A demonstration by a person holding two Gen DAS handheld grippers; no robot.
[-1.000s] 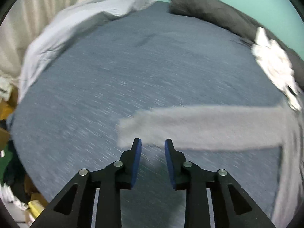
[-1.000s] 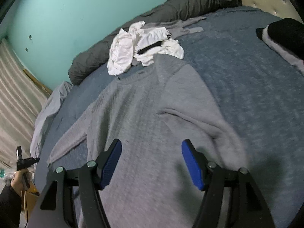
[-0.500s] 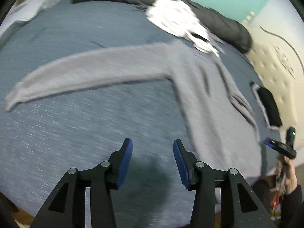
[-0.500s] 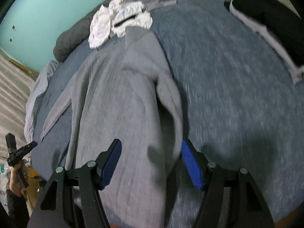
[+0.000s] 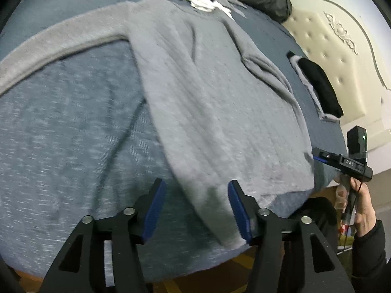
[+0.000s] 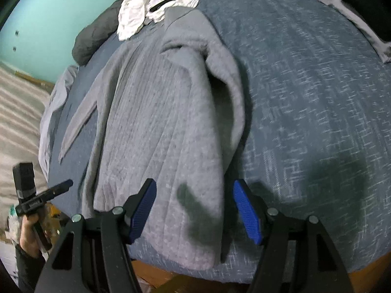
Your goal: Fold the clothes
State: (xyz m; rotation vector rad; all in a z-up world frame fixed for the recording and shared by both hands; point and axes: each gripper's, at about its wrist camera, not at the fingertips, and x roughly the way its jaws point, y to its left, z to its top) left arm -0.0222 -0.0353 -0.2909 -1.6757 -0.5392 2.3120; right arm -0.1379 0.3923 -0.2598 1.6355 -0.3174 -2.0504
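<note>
- The gray sweater (image 5: pixel 207 102) hangs over the bed (image 5: pixel 61 134) edge; its hem is blurry.
- Right hand-held gripper (image 6: pixel 194 210) reads "DAS" in the left view.
- Both it and the left hand-held gripper (image 5: pixel 195 210) are wide apart, holding nothing.

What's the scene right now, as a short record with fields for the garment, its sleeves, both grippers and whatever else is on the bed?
garment: grey sweater spread flat on the blue bedspread
sleeves: one stretched out sideways, one folded over the body
left gripper: jaws open, at the hem corner
right gripper: jaws open, at the other hem corner
other: white clothes, black garment
</note>
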